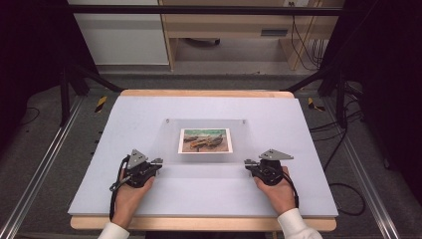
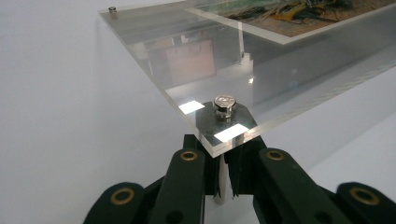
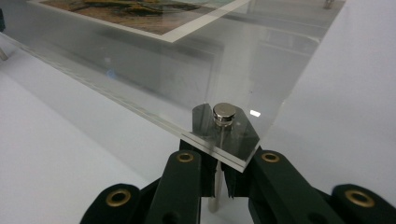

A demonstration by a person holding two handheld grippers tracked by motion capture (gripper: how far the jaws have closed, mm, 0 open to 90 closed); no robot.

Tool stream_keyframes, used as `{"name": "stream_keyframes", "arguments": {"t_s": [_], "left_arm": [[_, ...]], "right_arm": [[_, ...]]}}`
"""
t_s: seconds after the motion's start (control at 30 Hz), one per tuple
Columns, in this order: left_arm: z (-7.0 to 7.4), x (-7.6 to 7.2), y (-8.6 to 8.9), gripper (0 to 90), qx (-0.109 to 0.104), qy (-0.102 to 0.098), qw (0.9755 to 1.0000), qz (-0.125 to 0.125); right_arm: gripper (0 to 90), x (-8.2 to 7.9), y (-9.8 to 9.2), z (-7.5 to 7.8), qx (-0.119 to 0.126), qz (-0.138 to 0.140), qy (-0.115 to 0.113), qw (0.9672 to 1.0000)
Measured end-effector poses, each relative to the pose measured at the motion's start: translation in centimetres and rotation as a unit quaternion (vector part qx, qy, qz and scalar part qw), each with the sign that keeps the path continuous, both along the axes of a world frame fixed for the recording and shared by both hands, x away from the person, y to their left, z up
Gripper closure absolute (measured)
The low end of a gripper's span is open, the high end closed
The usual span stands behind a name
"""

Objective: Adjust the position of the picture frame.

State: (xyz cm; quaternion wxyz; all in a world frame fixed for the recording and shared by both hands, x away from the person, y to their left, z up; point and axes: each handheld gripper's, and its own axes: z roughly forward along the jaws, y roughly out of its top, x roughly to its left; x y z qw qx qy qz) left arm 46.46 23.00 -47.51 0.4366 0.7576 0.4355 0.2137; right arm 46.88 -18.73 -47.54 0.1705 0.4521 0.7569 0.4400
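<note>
Here both grippers' jaws clamp the 2 near standoff legs under the clear acrylic frame (image 1: 206,142): left gripper (image 2: 227,179), right gripper (image 3: 218,179).

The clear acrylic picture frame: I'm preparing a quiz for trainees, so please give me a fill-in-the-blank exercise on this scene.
1. The clear acrylic picture frame lies on a pale ___ table mat.
2. The left gripper is shut on a thin metal ___ under the frame's near corner.
3. A round silver cap sits on ___ of the corner by the right gripper.
4. The print inside shows ___ on a shore.

Missing words: blue; post; top; boats
</note>
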Motion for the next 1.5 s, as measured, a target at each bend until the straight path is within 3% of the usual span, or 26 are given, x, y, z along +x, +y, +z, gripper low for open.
{"name": "stream_keyframes", "arguments": {"t_s": [0.4, 0.5, 0.73, 0.8, 0.9, 1.0, 1.23, 1.5], "left_arm": [[0.0, 0.0, 0.0, 83.2, 0.001, -0.002, 1.0, -0.003], [0.0, -0.1, 0.0, 78.0, 0.004, -0.002, 1.0, 0.004], [0.3, -0.4, 0.6, 54.0, 0.021, -0.005, 0.9997, 0.01], [0.4, -0.4, 0.8, 48.5, 0.014, -0.002, 0.9999, 0.01], [0.4, -0.4, 1.1, 40.5, 0.006, 0.012, 0.9999, 0.004], [0.3, -0.3, 1.3, 33.2, 0.011, 0.029, 0.9995, -0.001], [0.9, -0.6, 1.6, 20.7, -0.008, 0.027, 0.9996, -0.01], [1.9, -1.1, 2.1, 8.6, -0.03, 0.019, 0.9992, -0.018]], "right_arm": [[83.9, 0.0, -0.1, 0.0, 0.003, 0.002, 0.001, 1.0], [81.0, 0.0, -0.1, 0.0, 0.003, 0.004, 0.0, 1.0], [54.5, -0.5, -0.5, 0.4, 0.002, 0.001, -0.006, 1.0], [44.3, -0.7, -0.6, 0.5, 0.001, -0.004, -0.003, 1.0], [34.2, -1.0, -0.8, 0.6, -0.003, -0.007, 0.004, 1.0], [24.9, -1.2, -1.1, 0.8, -0.002, -0.011, 0.007, 0.9999], [16.0, -2.0, -1.8, 1.4, 0.012, -0.017, 0.009, 0.9997], [10.4, -2.6, -2.5, 2.1, 0.015, -0.012, -0.015, 0.9997]]}}
